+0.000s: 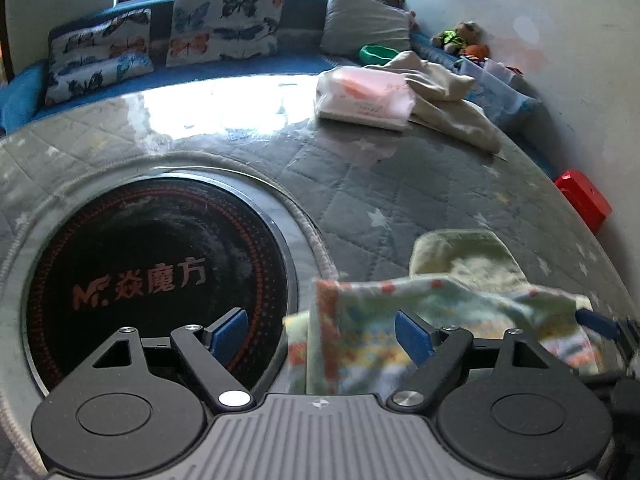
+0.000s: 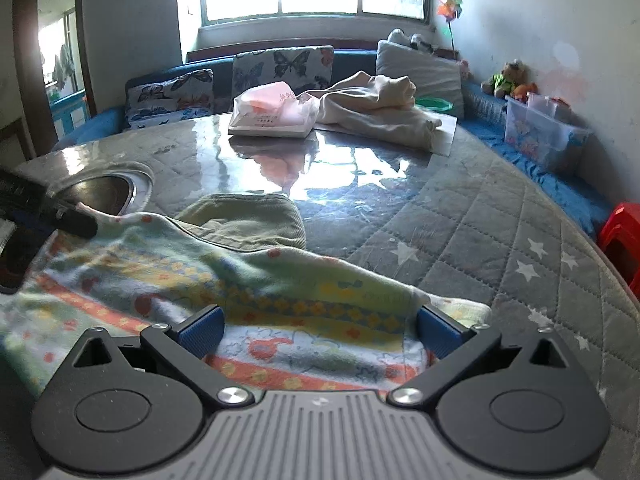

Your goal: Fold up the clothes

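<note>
A small patterned garment (image 2: pixel 248 292), pale green with orange and yellow bands, lies on the quilted round table (image 2: pixel 500 216), its plain green part (image 2: pixel 248 220) stretched farther away. My right gripper (image 2: pixel 320 334) is open with the near edge of the garment lying between its blue pads. My left gripper (image 1: pixel 322 336) is open at the garment's (image 1: pixel 400 320) left edge, the cloth between its pads. The left gripper also shows at the left edge of the right wrist view (image 2: pixel 48 212), and the right one at the right of the left wrist view (image 1: pixel 600 322).
A black induction cooktop (image 1: pixel 156 276) is set into the table on the left. At the far side lie a plastic-wrapped pack (image 2: pixel 272 114) and a beige garment (image 2: pixel 380 112). A blue sofa with butterfly cushions (image 2: pixel 280 66), storage boxes (image 2: pixel 540 136) and a red stool (image 2: pixel 620 236) surround the table.
</note>
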